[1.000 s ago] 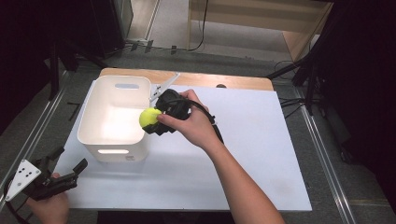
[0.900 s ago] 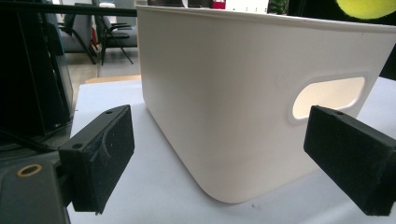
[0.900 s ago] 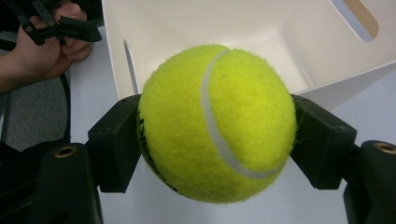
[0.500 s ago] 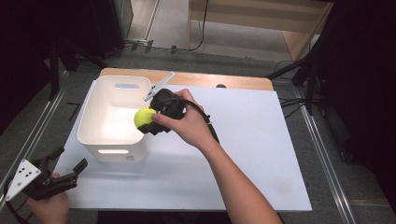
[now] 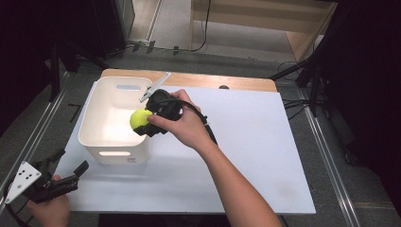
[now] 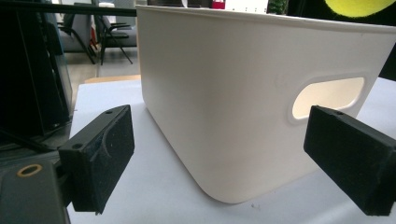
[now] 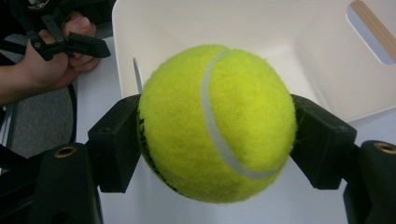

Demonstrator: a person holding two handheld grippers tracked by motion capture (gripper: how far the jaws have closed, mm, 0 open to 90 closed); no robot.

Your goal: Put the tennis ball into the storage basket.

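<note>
Yellow-green felt tennis ball (image 5: 140,118) sat clamped between both jaws of the right gripper (image 5: 147,121), held above the 3 o'clock rim of the white rectangular plastic bin (image 5: 94,137). Being round, the ball had no long axis; in the right gripper view its white seam (image 7: 215,122) curved from 12 o'clock down toward 5 o'clock. Right gripper pointed toward 9 o'clock, over the bin's interior. Against the frame half a second earlier, ball and gripper were almost unmoved, perhaps slightly nearer the person. Left gripper (image 5: 60,176) rested at 7 o'clock off the bin's near corner, jaws spread wide and empty, unchanged.
</note>
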